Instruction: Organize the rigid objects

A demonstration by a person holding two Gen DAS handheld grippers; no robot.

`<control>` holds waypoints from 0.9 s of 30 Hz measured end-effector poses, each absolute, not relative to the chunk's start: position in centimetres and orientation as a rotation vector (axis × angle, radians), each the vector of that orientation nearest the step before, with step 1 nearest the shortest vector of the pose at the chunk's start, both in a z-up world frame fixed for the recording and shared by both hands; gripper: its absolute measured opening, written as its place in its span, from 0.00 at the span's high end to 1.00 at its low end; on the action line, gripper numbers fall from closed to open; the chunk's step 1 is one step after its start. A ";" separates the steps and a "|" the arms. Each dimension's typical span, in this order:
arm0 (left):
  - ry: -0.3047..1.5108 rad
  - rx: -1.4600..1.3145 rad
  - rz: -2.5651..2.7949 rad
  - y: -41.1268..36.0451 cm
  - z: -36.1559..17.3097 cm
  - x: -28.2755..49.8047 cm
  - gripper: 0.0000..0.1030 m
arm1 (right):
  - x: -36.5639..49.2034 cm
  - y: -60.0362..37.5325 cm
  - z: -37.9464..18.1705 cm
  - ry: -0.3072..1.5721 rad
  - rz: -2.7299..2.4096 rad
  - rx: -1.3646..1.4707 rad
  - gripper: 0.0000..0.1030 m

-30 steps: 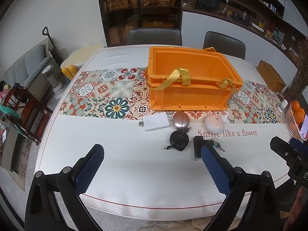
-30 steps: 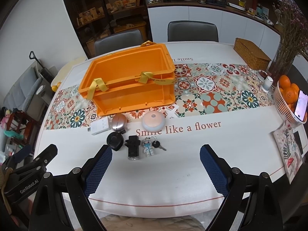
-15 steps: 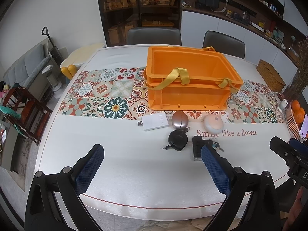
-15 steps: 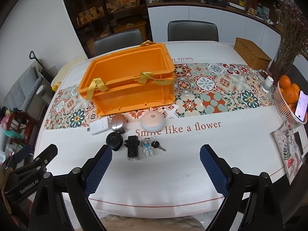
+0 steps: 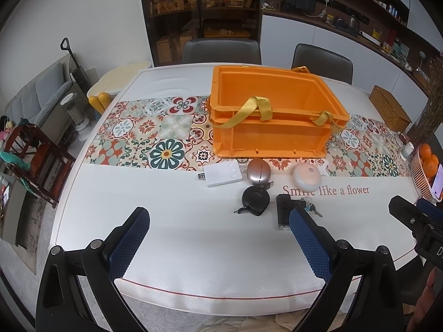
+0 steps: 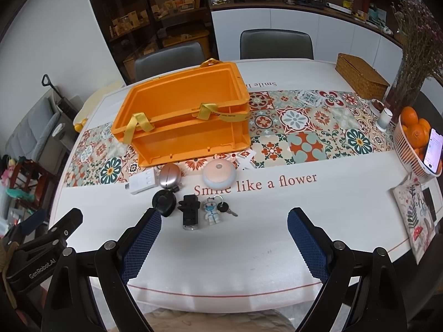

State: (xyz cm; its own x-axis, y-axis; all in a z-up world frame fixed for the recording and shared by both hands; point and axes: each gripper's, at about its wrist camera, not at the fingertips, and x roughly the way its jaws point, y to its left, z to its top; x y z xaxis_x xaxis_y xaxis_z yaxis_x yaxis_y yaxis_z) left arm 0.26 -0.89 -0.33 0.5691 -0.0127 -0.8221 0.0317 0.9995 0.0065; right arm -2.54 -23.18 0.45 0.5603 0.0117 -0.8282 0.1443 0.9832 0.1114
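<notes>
— While hovering above the near edge of the white table, held what?

— Held nothing. Left gripper spread wide, blue pads far apart over bare tabletop. Right gripper likewise spread wide and empty.

— And the containers?

— Stood on the tiled runner: an orange crate, open-topped, yellow straps draped over its near rim. Showed nothing inside, as far as visible. Sat at the far right corner: a wicker box, lid shut, contents hidden. Held oranges at the right edge: a pale slatted basket, with a phone leaning against it.

— And the loose things?

— Lay outside the crate, just in front of its near wall: white adapter, touching or nearly touching a silver egg-shaped case, then a round pink lamp further right. Lay nearer the grippers: black round gadget, black clip mount, and a figurine keychain with keys, all close together, just beyond the right gripper's left pad.
</notes>
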 end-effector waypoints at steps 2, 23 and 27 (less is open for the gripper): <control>0.965 0.022 -0.026 -0.9 -0.3 0.1 0.00 | -2.5 -23.2 0.5 0.973 -0.079 0.174 0.10; 1.007 0.005 -0.006 -0.5 -1.2 1.1 0.00 | -1.3 -23.8 -0.8 1.023 -0.060 0.213 0.10; 1.022 0.018 0.001 -0.6 -1.9 1.8 0.00 | -0.2 -24.1 -2.1 1.064 -0.033 0.246 0.10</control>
